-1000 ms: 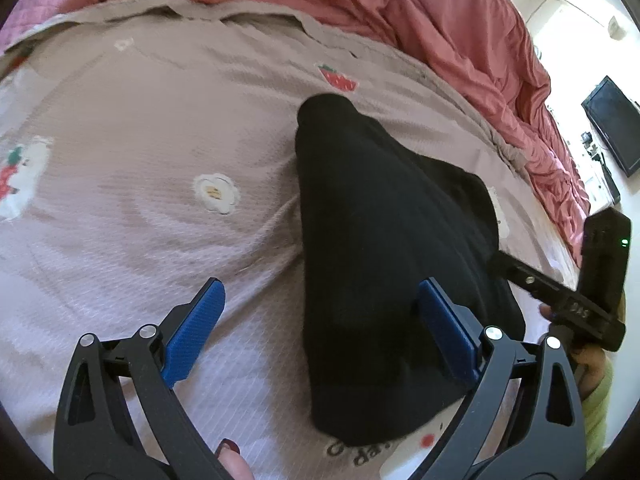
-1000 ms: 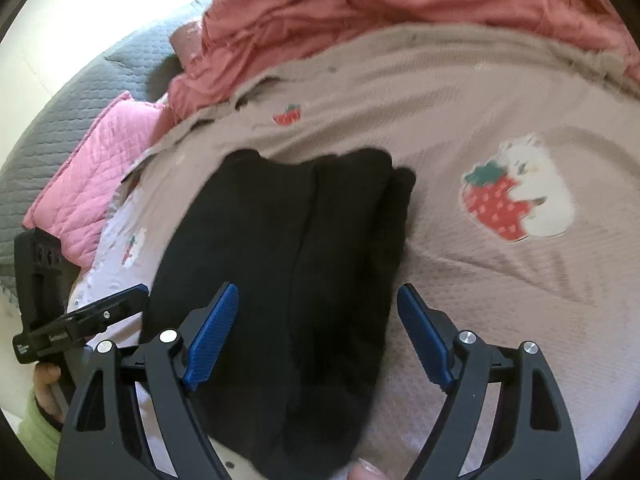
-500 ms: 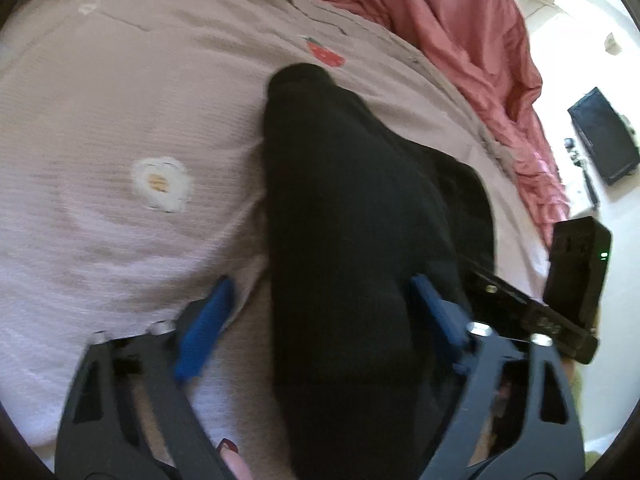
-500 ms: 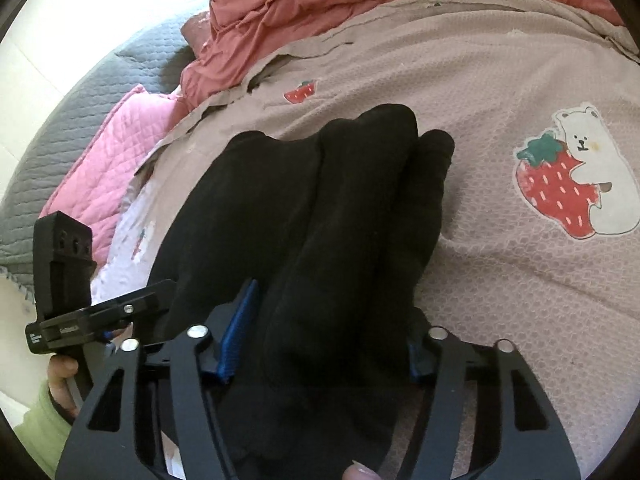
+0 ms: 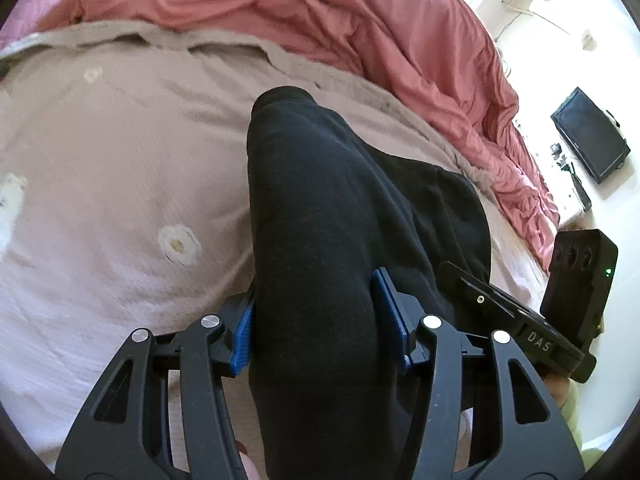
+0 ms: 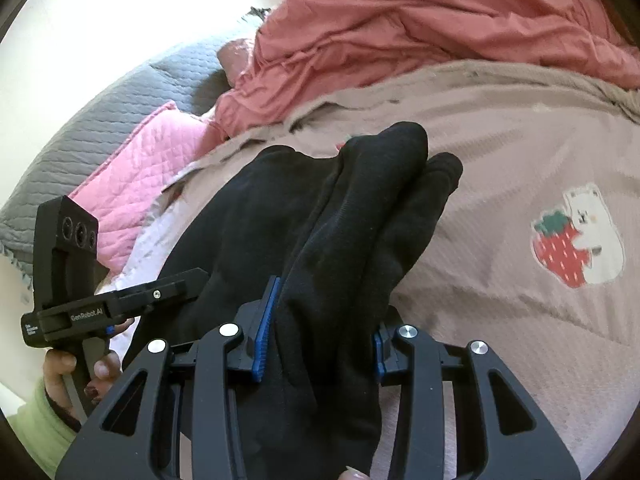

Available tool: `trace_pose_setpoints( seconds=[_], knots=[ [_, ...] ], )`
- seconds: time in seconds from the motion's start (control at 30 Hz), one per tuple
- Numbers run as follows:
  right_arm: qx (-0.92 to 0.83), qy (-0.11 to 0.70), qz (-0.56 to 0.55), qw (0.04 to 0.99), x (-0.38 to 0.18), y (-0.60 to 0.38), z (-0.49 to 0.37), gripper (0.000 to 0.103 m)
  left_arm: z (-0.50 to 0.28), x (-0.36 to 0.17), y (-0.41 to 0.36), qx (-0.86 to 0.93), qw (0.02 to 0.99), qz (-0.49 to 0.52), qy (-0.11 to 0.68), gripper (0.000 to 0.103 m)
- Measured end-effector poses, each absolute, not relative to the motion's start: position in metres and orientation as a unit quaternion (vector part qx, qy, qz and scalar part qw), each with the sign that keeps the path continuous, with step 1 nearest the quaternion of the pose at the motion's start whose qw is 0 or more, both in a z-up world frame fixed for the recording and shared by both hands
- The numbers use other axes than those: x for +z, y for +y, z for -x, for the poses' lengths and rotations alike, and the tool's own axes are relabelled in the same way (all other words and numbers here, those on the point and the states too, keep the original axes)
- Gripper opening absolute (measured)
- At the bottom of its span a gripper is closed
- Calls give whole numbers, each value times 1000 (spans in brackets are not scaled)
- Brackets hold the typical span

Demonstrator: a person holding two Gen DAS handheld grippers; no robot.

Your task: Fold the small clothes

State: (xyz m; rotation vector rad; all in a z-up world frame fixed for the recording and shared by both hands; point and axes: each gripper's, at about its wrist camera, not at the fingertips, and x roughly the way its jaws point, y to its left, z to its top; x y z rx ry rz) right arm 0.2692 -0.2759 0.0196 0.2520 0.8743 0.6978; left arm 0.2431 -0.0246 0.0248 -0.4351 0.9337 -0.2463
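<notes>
The left gripper [image 5: 320,320] is closing its blue pads [image 5: 242,336] onto the near end of a black garment [image 5: 316,208], a thick fold of the dark cloth bunched between them and touching both pads. The right gripper [image 6: 320,324] is closing likewise on the other near part of the same black garment [image 6: 352,216], its folded layers squeezed between the blue pads [image 6: 266,328]. Each wrist view shows the other tool just beside the cloth: in the right wrist view a hand [image 6: 76,376] in a light green sleeve [image 6: 36,428] grips the left tool's handle. From the grippers the garment runs away as long doubled layers, its rounded far ends lying on a dusty-pink bedspread [image 6: 500,340] printed with a strawberry and bear patch [image 6: 576,248] and a small white flower [image 5: 178,244]. Beyond the bedspread lies a crumpled coral-red duvet [image 5: 360,28], with a pink quilted pillow [image 6: 148,176] and a grey quilted cover [image 6: 120,100] to one side. Far off, a dark screen [image 5: 590,134] stands in a bright room
</notes>
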Motion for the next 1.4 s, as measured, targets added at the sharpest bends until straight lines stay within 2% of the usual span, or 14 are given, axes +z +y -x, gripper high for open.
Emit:
trace_pose_setpoints(
  seconds=[0.23,0.43,0.7,1.0,1.07,1.4],
  knots=[
    [341,411,-113,838,26,-255,-271,36,-237,29,-5,-96,874,208,428,45],
    [329,431,-101,834,10,-240,-271,34,-238,-1,6,-86,856,222,458,45],
    [301,460,-108,829,-13,-239,-271,36,-238,-7,1,-80,864,189,460,52],
    [261,463,-89,842,-13,-238,-266,58,-231,-2,2,-70,869,172,460,58],
    [254,461,-86,846,-11,-240,-263,68,-228,0,3,-69,870,170,458,58],
    [236,435,-91,864,7,-253,-243,87,-214,11,10,-55,877,164,449,66]
  ],
)
